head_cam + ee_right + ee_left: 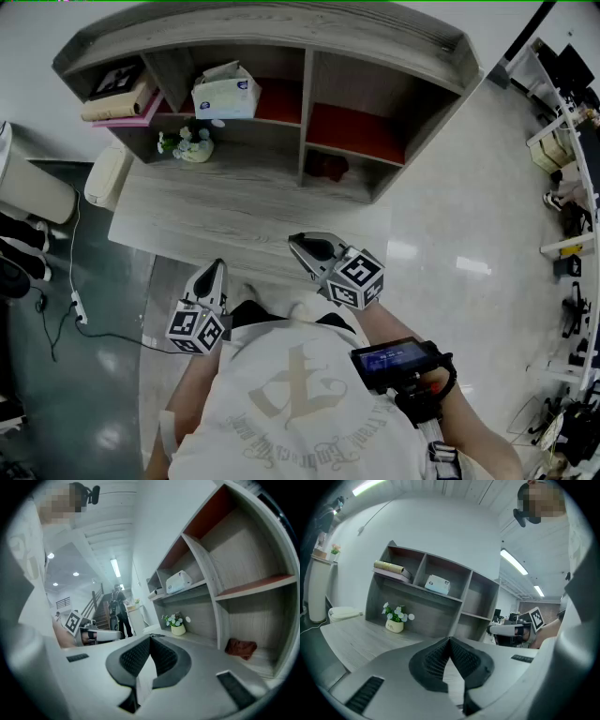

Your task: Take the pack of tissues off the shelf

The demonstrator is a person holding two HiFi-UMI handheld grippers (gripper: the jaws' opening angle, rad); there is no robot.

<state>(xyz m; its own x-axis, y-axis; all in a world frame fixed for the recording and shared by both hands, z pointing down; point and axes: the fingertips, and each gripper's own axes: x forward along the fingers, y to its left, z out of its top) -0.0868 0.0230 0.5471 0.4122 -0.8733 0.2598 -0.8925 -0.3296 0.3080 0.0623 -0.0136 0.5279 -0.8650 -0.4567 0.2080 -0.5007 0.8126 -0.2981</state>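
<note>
Both empty: my left gripper and right gripper are shut tight by the front edge of the table. Tissue pack sits untouched in the upper middle cubby of the shelf; next I'd reach in, opening up.

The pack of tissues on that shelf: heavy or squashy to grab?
Probably light: the pack of tissues has a sheet poking from its top. Its rounded corners suggest a soft wrapper that would dent when squeezed. Lying flat on the shelf, it seems unlikely to roll.
</note>
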